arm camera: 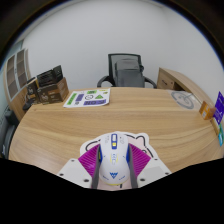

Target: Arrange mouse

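A white mouse [113,160] with blue trim, a yellow wheel and a blue logo sits between my gripper's [113,166] two fingers. Both magenta pads [93,163] press against its sides. The mouse points away from me, toward the far side of the wooden table [60,125]. A light mouse mat [93,148] with a printed picture shows just behind and beside the mouse, partly hidden by it and the fingers.
A green and purple booklet [88,97] lies at the table's far edge. A black office chair [128,70] stands behind the table. Dark boxes [42,88] sit far left. A white round object [182,99] and a blue box [218,107] are at the right.
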A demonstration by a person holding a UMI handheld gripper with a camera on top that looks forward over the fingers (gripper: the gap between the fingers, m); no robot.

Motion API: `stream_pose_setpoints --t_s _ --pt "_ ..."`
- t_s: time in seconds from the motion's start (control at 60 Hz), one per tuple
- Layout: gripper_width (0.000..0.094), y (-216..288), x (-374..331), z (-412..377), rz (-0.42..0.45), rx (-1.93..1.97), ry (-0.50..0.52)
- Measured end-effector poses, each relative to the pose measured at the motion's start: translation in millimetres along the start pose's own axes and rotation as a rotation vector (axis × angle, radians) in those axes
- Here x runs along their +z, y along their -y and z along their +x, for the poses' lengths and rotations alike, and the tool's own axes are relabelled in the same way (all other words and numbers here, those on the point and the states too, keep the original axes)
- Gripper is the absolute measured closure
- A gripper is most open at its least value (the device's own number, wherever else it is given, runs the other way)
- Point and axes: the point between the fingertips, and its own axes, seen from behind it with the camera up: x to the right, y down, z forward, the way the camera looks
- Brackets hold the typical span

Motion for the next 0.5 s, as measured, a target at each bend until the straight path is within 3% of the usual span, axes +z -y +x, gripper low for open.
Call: stream_pose_setpoints --t_s 0.117,0.183,0.217,0.5 --pt "0.0361 -2 -1 -2 -0.035 0.006 0.002" --pt "0.0079 -4 -11 -14 -0.051 0.003 0.042" --pt "0.0116 -5 -18 -17 -0.052 0.001 0.047" --pt "0.0104 -19 -127 -53 0.017 0.018 -0.035"
